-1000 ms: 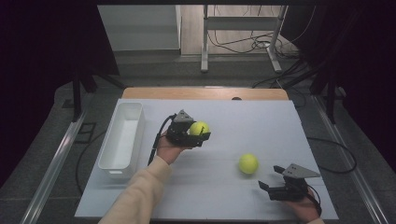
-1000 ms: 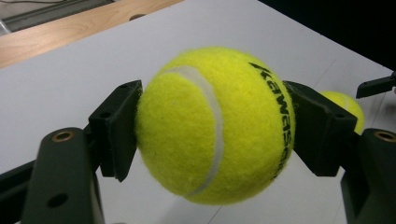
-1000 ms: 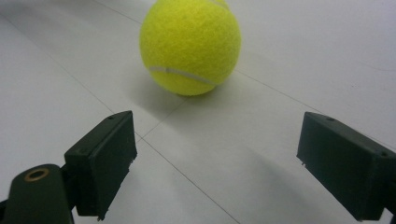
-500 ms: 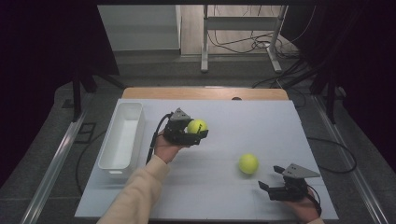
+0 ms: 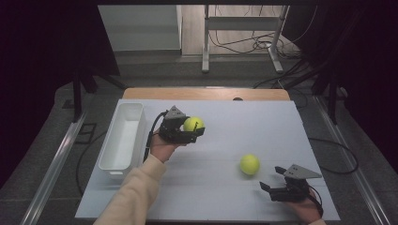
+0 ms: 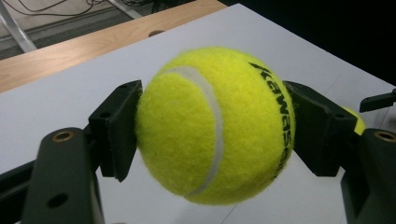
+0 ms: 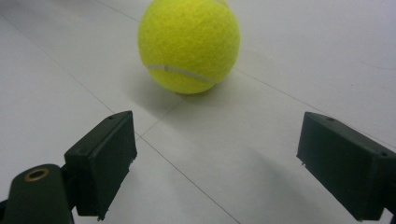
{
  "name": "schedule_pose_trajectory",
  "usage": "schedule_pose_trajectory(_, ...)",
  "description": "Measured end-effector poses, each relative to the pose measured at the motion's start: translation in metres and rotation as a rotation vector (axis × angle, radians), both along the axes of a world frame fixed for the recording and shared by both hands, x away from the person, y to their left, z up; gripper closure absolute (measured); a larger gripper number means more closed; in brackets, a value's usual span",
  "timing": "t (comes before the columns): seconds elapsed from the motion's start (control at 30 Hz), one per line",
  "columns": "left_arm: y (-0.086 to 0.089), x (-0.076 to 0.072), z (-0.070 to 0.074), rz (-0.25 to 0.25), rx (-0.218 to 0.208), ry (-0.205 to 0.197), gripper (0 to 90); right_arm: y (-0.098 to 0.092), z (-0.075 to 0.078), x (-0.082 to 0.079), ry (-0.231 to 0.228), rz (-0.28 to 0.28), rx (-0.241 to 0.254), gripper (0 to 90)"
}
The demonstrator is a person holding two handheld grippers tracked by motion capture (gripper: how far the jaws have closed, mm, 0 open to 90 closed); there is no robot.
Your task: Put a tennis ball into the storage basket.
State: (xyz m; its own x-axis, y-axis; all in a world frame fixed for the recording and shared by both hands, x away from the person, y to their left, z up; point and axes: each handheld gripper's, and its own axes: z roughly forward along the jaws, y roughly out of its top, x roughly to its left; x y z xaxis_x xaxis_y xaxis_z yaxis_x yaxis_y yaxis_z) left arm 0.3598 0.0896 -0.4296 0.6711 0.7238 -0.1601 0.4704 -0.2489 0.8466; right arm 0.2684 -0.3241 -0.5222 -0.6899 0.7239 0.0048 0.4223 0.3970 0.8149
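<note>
**High view: held ball is sitting just right of the bin, bin is the left hand's job**

High view is showing the left gripper (image 5: pixel 187 132) clamping a tennis ball (image 5: pixel 193 123) above the white tabletop (image 5: pixel 263 122). Left gripper view is confirming it: both pads are pressing into the felt on opposite sides of that ball (image 6: pixel 215 125), and it is hanging clear of the surface.

Key relation: the white bin (image 5: pixel 123 138) is lying just to the left of the held ball, long axis running away from the person, near the table's left edge. The left hand (image 5: pixel 162 151) is sitting right beside it; the right hand is well apart on the far side. My read: a short sideways carry to the left is putting the ball over the bin, then release.

The right gripper (image 5: pixel 277 189) is resting low at the near right with its jaws standing wide, nothing between them. The second ball (image 5: pixel 249 164) is lying on the table just ahead of it and slightly left; right gripper view is putting that ball (image 7: pixel 189 44) dead ahead, beyond the pads, not touching. A straight push forward is looking enough to bracket it.
</note>
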Motion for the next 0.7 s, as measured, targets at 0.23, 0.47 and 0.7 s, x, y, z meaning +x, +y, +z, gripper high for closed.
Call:
schedule_pose_trajectory(0.23, 0.0035, -0.0001, 0.0015, 0.007, 0.001, -0.003, 25.7, 0.0000, 0.0000, 0.0000, 0.000, 0.000, -0.001, 12.2)
schedule_pose_trajectory(0.47, 0.0073, 0.0001, 0.0026, 0.016, -0.004, -0.006, 25.7, -0.0001, -0.0001, 0.0000, 0.000, 0.000, -0.002, 12.2)
schedule_pose_trajectory(0.7, 0.0104, 0.0000, 0.0040, 0.022, -0.006, -0.010, 25.7, 0.0000, -0.0002, 0.0001, 0.001, 0.001, -0.002, 12.2)
